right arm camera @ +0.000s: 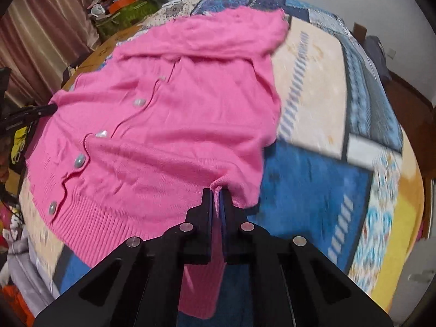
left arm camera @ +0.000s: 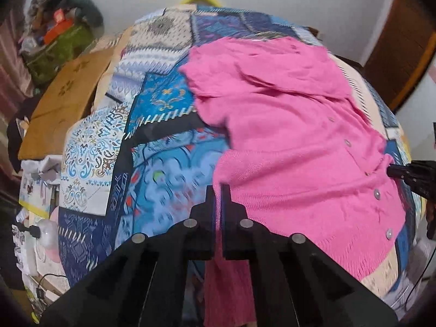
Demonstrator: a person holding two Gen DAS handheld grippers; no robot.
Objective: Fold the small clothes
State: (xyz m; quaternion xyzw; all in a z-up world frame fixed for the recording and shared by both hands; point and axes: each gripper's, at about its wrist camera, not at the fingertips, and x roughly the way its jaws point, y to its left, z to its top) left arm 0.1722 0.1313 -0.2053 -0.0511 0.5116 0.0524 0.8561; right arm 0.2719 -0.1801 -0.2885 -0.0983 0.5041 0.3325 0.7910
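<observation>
the cardigan [right arm camera: 163, 125] is a light, soft knit, so expect it to sag and stretch wherever you lift it; it has no stiffness to carry a fold by itself. the ribbed hem [right arm camera: 90, 226] is the firmest edge, and the side edges by it look like the best places to pinch, since thin knit bunches and can slip if you take too little. it is bright pink, with a buttoned front of pale round buttons [right arm camera: 79, 160], a ribbed band along the bottom, and the upper part rumpled and folded over itself. it lies spread on the bedcover [right arm camera: 313, 190], hem end toward you, and part of the hem end hangs below the tongs.

your left gripper [left arm camera: 218, 190] is pressed together on a bit of pink knit at one side edge. your right gripper [right arm camera: 217, 193] is likewise closed, pinching a gathered tuft at the opposite side.

the bedcover is a blue and cream patchwork print. clutter is piled beyond it.
</observation>
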